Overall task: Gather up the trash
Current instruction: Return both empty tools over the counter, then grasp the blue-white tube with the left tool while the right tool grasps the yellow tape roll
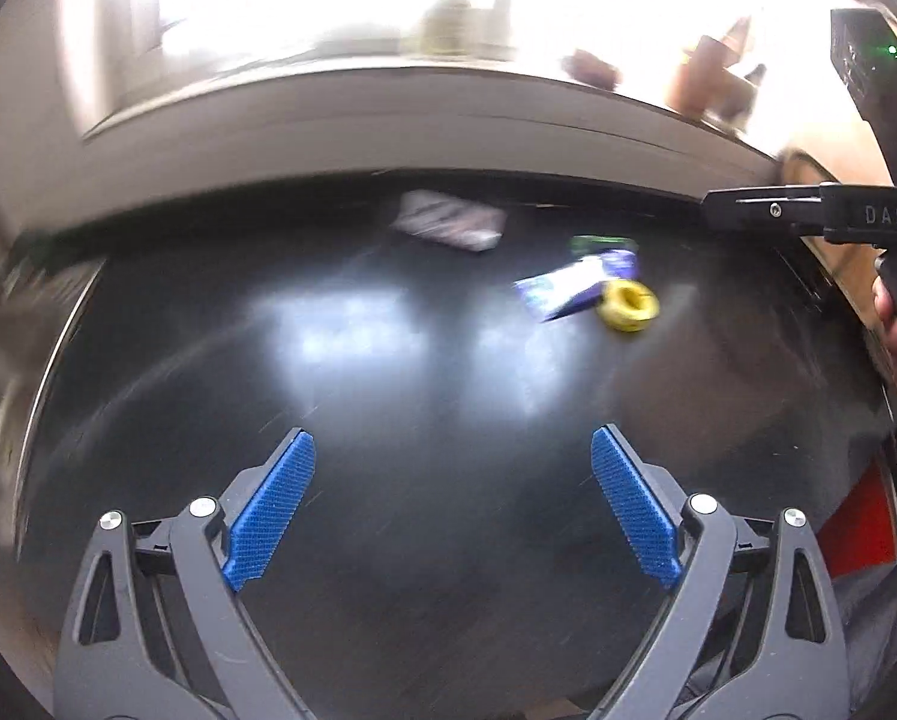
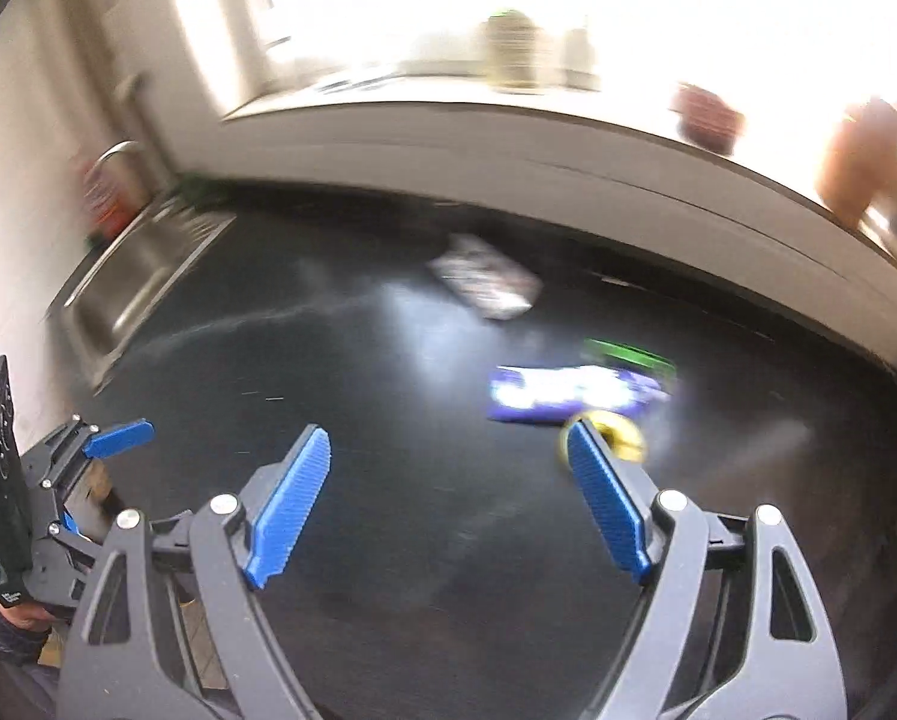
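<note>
Trash lies on a black countertop (image 1: 388,420): a silver-white wrapper (image 1: 448,221) at the back, a purple-white wrapper (image 1: 574,288) with a green packet (image 1: 601,242) behind it, and a yellow ring-shaped piece (image 1: 628,305) beside them. The right wrist view shows the silver-white wrapper (image 2: 487,282), the purple wrapper (image 2: 568,393), the green packet (image 2: 631,354) and the yellow ring (image 2: 613,438) just behind the right finger. My left gripper (image 1: 453,450) is open and empty, well short of the trash. My right gripper (image 2: 448,450) is open and empty, close to the yellow ring.
A steel sink (image 2: 130,282) with a tap (image 2: 112,153) lies at the counter's left end. A pale windowsill (image 1: 424,114) runs behind the counter with blurred jars and pots on it. The left gripper's body (image 2: 34,504) shows at the right view's left edge.
</note>
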